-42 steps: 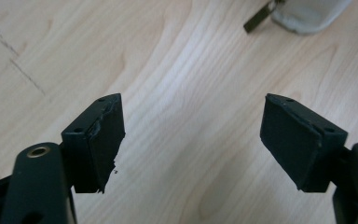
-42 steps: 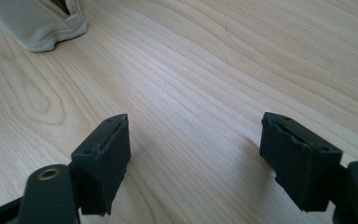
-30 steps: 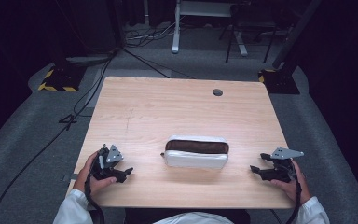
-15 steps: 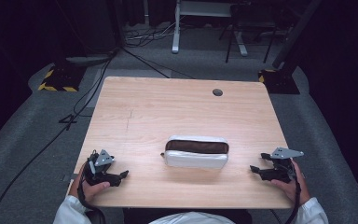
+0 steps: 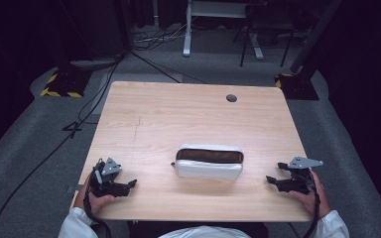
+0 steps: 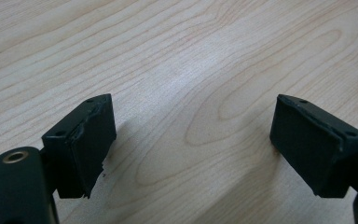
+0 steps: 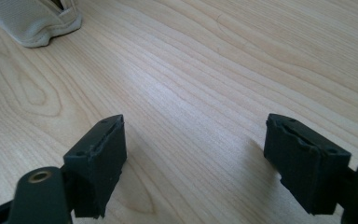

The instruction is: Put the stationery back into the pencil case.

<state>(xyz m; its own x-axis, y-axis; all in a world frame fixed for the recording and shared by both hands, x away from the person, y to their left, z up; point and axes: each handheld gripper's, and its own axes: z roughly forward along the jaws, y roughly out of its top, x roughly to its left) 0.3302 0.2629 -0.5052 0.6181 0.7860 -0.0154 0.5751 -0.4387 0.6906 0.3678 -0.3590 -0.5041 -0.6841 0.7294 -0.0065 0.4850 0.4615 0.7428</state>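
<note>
A white pouch [image 5: 209, 161] with a dark open top is lying near the middle of the table's [image 5: 188, 114] near half, between the two grippers and well apart from each. The left gripper [image 5: 124, 185] is resting at the near left corner with its jaws spread wide over bare wood, nothing between them. The right gripper [image 5: 274, 181] is sitting near the right edge, jaws likewise spread and empty; in its own view a corner of the pouch [image 7: 32, 21] is showing at the upper left, off the line of the jaws.

The main risk is that the pouch is soft and light: if one gripper is pushing in from a side while the other is not bracing it, the pouch is likely to slide across the smooth wood rather than be caught. A jaw coming down on the slack fabric rim could also fold the opening shut. Whether a zipper pull is sticking out at the pouch's left end is hard to tell from the high view; it may be one, and a jaw could snag on it.
</note>
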